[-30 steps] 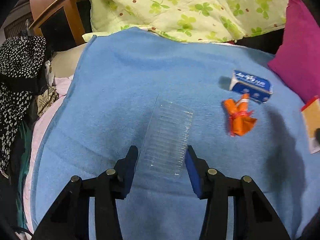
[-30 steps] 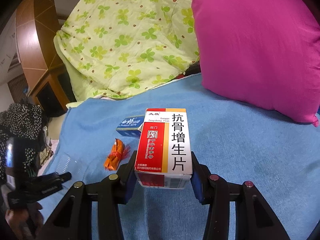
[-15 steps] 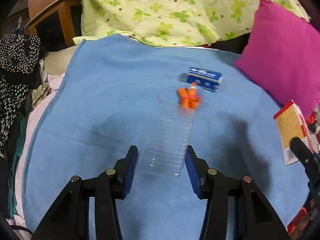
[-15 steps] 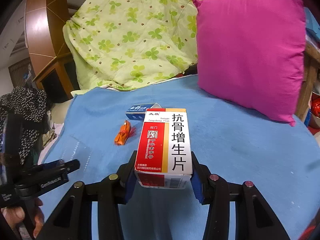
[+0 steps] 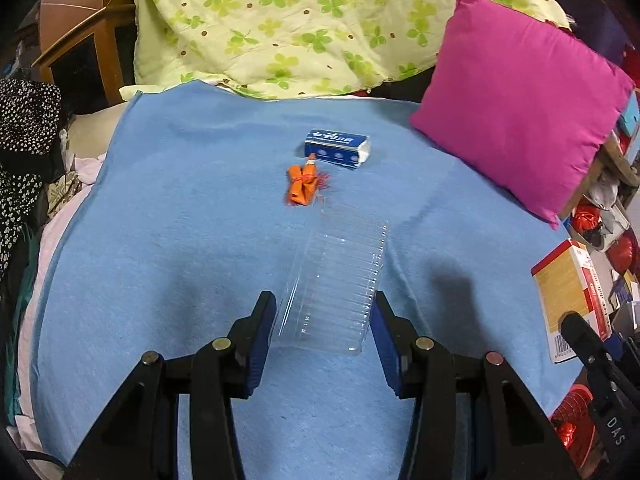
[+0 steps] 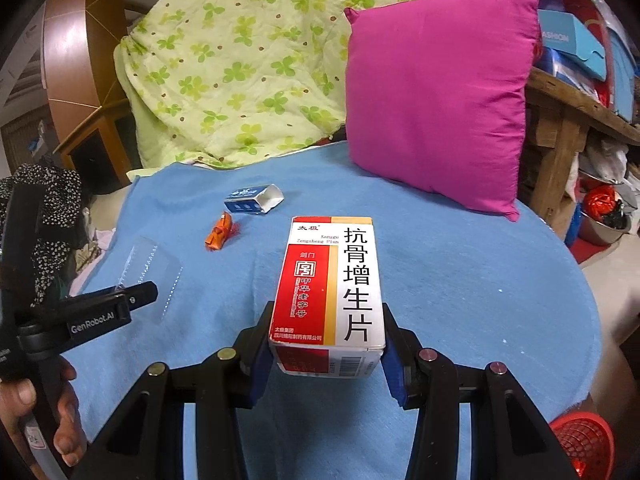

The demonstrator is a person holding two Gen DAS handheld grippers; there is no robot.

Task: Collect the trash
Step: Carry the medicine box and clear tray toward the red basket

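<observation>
My left gripper (image 5: 324, 316) is shut on a clear ribbed plastic tray (image 5: 336, 280) and holds it above the blue blanket (image 5: 180, 220). My right gripper (image 6: 326, 340) is shut on a red and white medicine box (image 6: 332, 284), also held above the blanket (image 6: 460, 280). An orange wrapper (image 5: 303, 184) and a small blue carton (image 5: 338, 148) lie on the blanket ahead. Both also show in the right wrist view, the wrapper (image 6: 220, 232) and the carton (image 6: 252, 199). The left gripper with the tray (image 6: 152, 264) shows at the left of that view.
A magenta pillow (image 5: 520, 112) leans at the right. A green floral quilt (image 5: 300, 20) lies at the back. A red mesh basket (image 6: 584, 440) stands on the floor at lower right. Dark spotted cloth (image 5: 20, 140) hangs at the left. A wooden table (image 6: 568, 120) is at the right.
Both grippers have pulled back and up from the bed with their loads. The pillow, wrapper and carton now look farther away.
</observation>
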